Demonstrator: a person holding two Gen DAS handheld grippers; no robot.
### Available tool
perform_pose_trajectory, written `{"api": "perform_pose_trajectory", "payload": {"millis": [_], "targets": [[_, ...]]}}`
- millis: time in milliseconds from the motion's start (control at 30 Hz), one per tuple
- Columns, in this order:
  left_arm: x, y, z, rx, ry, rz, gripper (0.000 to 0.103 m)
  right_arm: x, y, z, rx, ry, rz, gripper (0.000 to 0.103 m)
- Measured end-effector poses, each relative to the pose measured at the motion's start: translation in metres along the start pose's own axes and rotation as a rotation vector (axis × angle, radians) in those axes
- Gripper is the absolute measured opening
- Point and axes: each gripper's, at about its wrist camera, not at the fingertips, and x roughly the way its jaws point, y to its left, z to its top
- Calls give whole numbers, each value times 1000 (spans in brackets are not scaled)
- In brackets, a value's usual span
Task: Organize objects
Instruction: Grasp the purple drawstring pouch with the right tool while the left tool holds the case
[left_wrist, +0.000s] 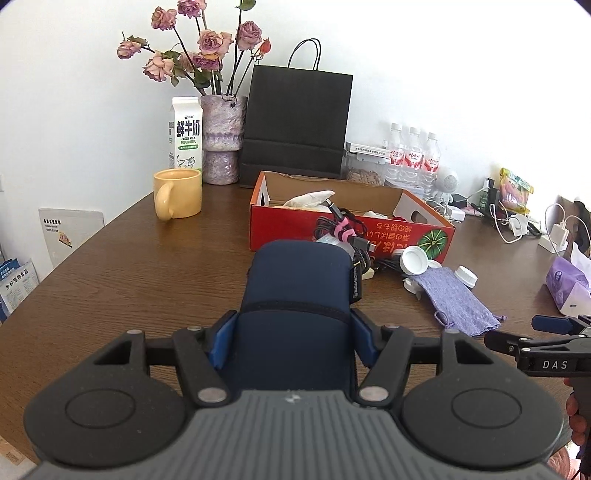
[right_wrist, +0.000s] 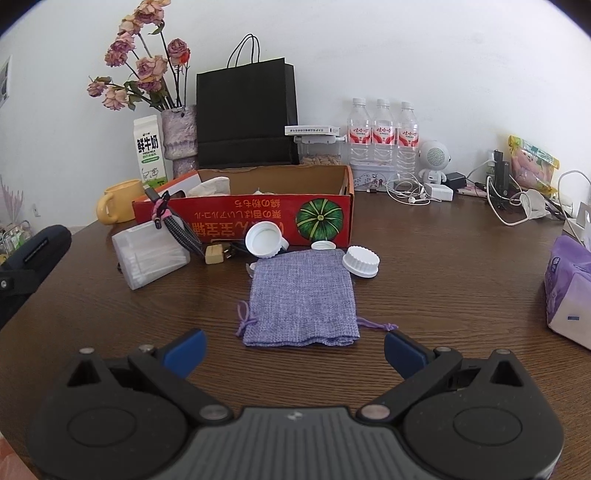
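My left gripper (left_wrist: 293, 338) is shut on a navy blue pouch (left_wrist: 297, 295) and holds it above the table, in front of the red cardboard box (left_wrist: 369, 230). The pouch also shows at the left edge of the right wrist view (right_wrist: 35, 249). My right gripper (right_wrist: 293, 349) is open and empty, just in front of a flat purple drawstring bag (right_wrist: 301, 297). White lids (right_wrist: 360, 261), a bundled cable (right_wrist: 173, 223), a clear box of cotton swabs (right_wrist: 147, 256) and a small wooden piece (right_wrist: 213, 254) lie in front of the red box (right_wrist: 258, 218).
A yellow mug (left_wrist: 179, 194), milk carton (left_wrist: 185, 134), vase of dried roses (left_wrist: 221, 138) and black paper bag (left_wrist: 295, 125) stand at the back. Water bottles (right_wrist: 382, 133), a white speaker (right_wrist: 434, 160), chargers and cables lie back right. A purple tissue pack (right_wrist: 570, 291) sits at right.
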Motion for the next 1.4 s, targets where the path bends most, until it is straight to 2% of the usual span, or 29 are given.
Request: {"api": "perform_pose_trajectory", "payload": {"millis": [233, 400, 533, 667, 800, 833, 900, 967, 1000, 1067, 1133, 1400], "targets": [[5, 3, -4, -15, 18, -6, 64, 12, 1, 13, -47, 15, -4, 103], [-1, 5, -4, -20, 9, 2, 64, 65, -2, 38, -88, 98, -43, 103], [-4, 12, -4, -29, 11, 25, 64, 103, -9, 51, -47, 180, 10, 103], [-4, 19, -3, -43, 15, 44, 64, 123, -9, 51, -39, 225, 11, 103], [-4, 22, -2, -51, 15, 50, 64, 124, -10, 46, -24, 193, -4, 103], [-4, 21, -2, -52, 16, 49, 64, 122, -11, 45, -27, 178, -6, 100], [-4, 21, -3, -53, 17, 43, 64, 117, -10, 44, -31, 153, 0, 87], [-4, 21, -3, -53, 17, 40, 64, 112, -11, 45, -30, 140, -1, 56], [-4, 21, -3, -54, 18, 38, 64, 110, -12, 45, -25, 137, 3, 48], [-6, 20, -3, -53, 16, 34, 64, 104, -15, 45, -8, 129, 22, 21], [-6, 19, -3, -51, 15, 32, 64, 94, -17, 43, -4, 106, 28, 16], [-6, 13, -3, -45, 9, 14, 64, 19, -7, 28, -38, -50, 23, 15]]}}
